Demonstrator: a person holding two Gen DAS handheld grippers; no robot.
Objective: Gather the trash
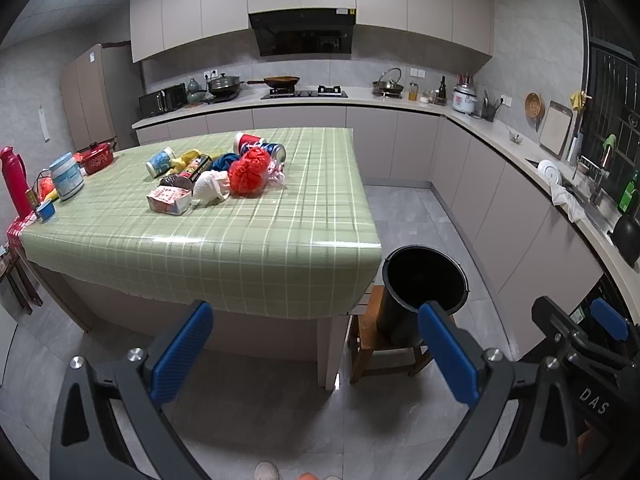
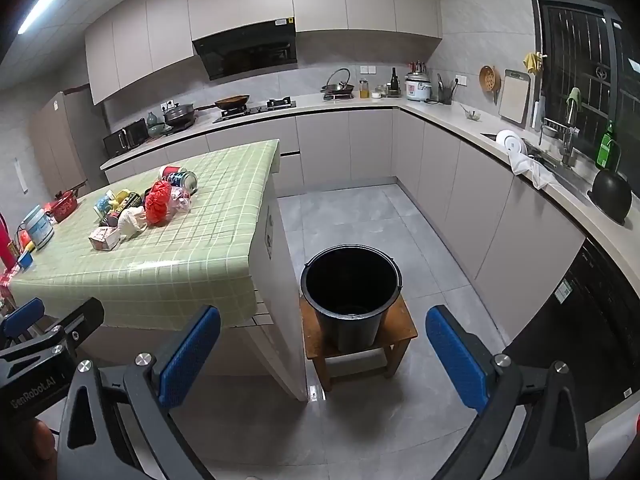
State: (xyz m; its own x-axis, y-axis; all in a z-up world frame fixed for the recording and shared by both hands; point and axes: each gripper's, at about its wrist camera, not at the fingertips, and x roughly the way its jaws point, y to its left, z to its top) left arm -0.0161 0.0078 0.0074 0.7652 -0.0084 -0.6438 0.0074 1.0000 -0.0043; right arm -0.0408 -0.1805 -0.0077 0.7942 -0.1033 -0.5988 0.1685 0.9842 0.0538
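A pile of trash lies on the green checked table (image 1: 256,236): a red mesh ball (image 1: 250,172), a white crumpled bag (image 1: 210,188), a pink carton (image 1: 169,199), cans (image 1: 276,152) and a paper cup (image 1: 160,162). The pile also shows in the right wrist view (image 2: 158,200). An empty black bucket (image 2: 351,292) stands on a small wooden stool (image 2: 400,332) beside the table's right end; it also shows in the left wrist view (image 1: 424,280). My left gripper (image 1: 316,344) is open and empty, well short of the table. My right gripper (image 2: 324,356) is open and empty, before the bucket.
A red thermos (image 1: 14,180), a blue-white tub (image 1: 67,176) and a red pot (image 1: 96,158) stand at the table's left end. Kitchen counters (image 2: 460,124) with stove, rice cooker and sink run along the back and right. Grey tile floor (image 2: 360,220) lies between.
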